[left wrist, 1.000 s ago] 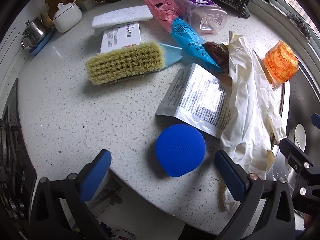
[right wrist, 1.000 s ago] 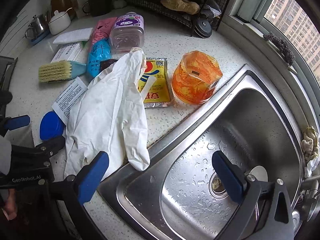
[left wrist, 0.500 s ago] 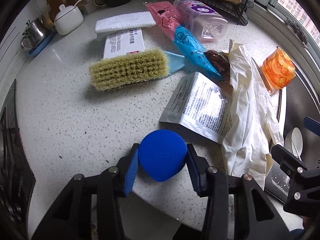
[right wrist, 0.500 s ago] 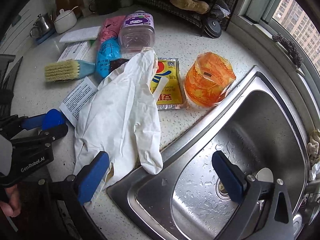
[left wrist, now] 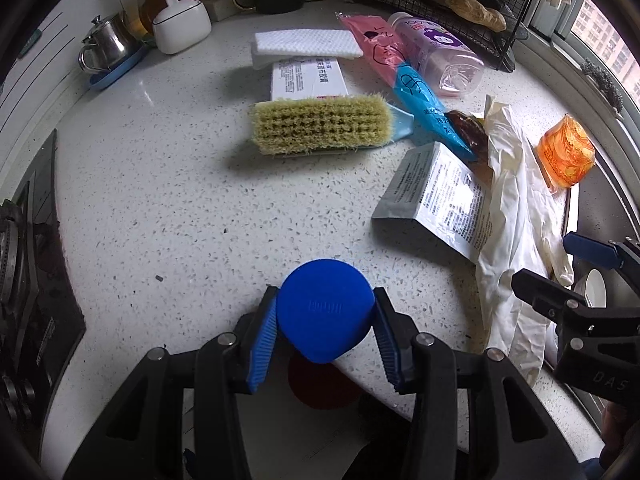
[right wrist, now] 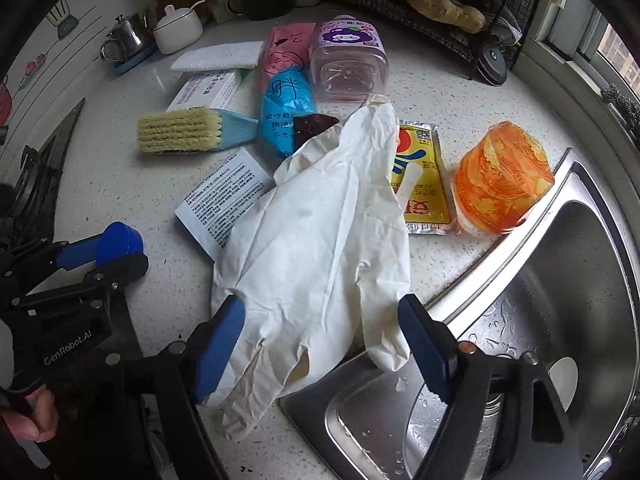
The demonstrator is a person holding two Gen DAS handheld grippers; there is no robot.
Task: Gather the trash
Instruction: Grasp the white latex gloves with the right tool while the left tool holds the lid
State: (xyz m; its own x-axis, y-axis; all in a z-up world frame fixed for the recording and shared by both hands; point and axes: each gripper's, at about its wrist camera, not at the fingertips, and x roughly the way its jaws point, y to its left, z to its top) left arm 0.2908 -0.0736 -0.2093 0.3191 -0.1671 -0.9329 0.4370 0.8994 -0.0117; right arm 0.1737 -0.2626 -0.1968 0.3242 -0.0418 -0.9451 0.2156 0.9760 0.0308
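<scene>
My left gripper (left wrist: 325, 334) is shut on a blue plastic lid (left wrist: 325, 312), held just above the counter's front edge; the lid also shows in the right wrist view (right wrist: 120, 240). My right gripper (right wrist: 322, 344) is open, its fingers on either side of the lower end of a white rubber glove (right wrist: 320, 248) that hangs over the sink rim. Wrappers lie beyond: a grey printed sachet (left wrist: 436, 196), a yellow sachet (right wrist: 420, 184), a blue packet (right wrist: 284, 112), a pink packet (right wrist: 282, 48), a crumpled orange wrapper (right wrist: 500, 180).
A scrub brush (left wrist: 320, 126), a white box (left wrist: 308, 76), a white sponge (left wrist: 304, 42) and a clear plastic jar (right wrist: 348, 60) lie on the speckled counter (left wrist: 160, 184). The steel sink (right wrist: 540, 320) is at right, a stove (left wrist: 24, 280) at left. A dish rack stands at the back.
My left gripper closed on the blue lid and lifted it toward the counter's front edge. My right gripper moved left over the glove's lower end, with its jaws narrower.
</scene>
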